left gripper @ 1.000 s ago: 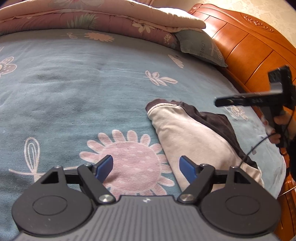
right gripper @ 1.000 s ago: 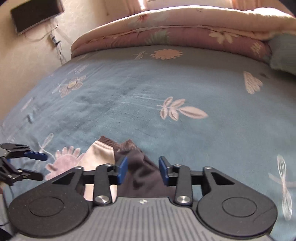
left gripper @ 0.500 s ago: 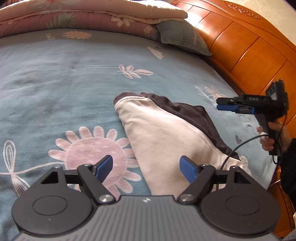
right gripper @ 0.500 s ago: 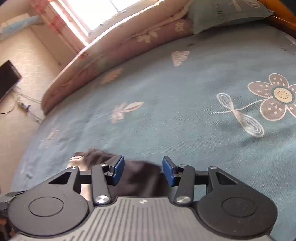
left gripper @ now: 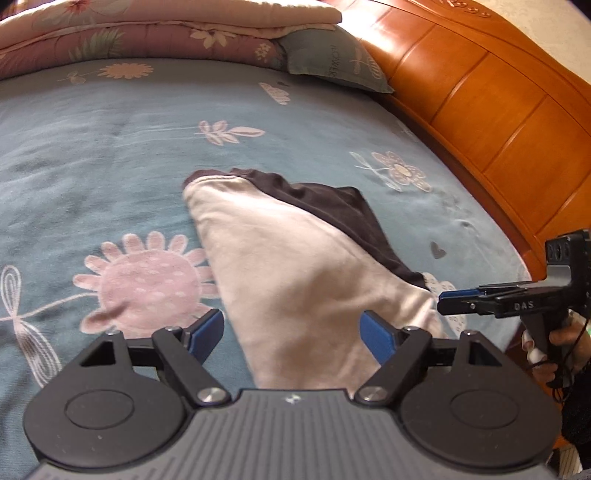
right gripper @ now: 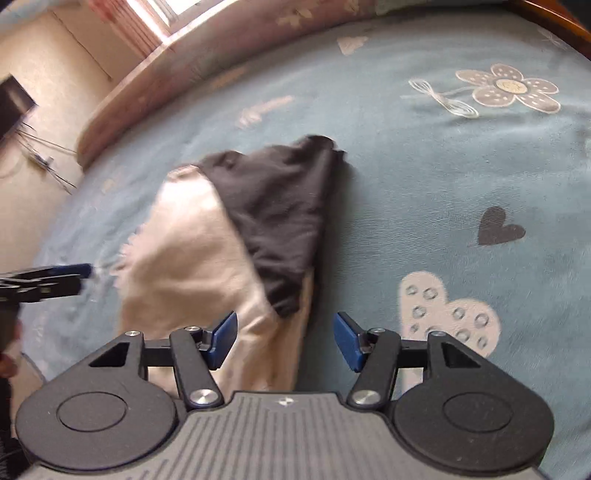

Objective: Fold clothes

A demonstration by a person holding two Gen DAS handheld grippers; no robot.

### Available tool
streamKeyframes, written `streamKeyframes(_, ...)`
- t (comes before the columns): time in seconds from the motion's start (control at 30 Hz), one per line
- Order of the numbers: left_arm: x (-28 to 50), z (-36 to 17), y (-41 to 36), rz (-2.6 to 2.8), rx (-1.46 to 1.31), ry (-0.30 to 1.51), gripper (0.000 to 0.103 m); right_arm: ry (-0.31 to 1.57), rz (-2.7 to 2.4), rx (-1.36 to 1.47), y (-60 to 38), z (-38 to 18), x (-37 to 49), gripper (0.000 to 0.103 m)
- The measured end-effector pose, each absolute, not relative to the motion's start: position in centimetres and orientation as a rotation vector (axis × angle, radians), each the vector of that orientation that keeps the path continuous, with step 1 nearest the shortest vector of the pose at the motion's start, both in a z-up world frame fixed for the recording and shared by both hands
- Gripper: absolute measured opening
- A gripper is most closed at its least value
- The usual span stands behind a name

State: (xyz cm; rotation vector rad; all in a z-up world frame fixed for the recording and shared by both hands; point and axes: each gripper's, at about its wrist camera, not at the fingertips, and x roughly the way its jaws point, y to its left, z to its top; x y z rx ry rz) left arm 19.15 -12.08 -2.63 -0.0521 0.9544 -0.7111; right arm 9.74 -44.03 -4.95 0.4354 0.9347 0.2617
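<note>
Garment [left gripper: 295,280] lies lengthwise ahead of both grippers, headboard [left gripper: 498,103] to its right; left gripper [left gripper: 293,334] spread empty, right gripper [right gripper: 284,339] opening, empty.

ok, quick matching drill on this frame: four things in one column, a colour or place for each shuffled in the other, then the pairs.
Things:
1. garment
2. headboard
3. pillow
4. bedsheet

Descriptions:
A. orange-brown wood, along the bed's edge
B. cream with a dark brown part, lying on the sheet
C. blue-grey with flower prints
D. grey-green, tucked under the folded quilt

Pairs: 1-B, 2-A, 3-D, 4-C
</note>
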Motion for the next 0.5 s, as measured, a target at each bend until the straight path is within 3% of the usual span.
streamKeyframes(0.17, 17.2, -4.6, -14.7, -0.881, -0.131, 1.039, 0.083, 0.847, 0.362, 0.490, -41.3, -4.1, 7.2, 0.070)
streamKeyframes(0.33, 16.2, -9.0, -14.3, -0.808, -0.155, 1.213, 0.082, 0.912, 0.301, 0.523, -40.5, -6.9, 6.3, 0.071)
streamKeyframes(0.5, 14.1, -7.1, -12.9, -0.818, -0.085, 1.186, 0.083, 0.874, 0.206, 0.472, -41.2, -6.1, 3.3, 0.071)
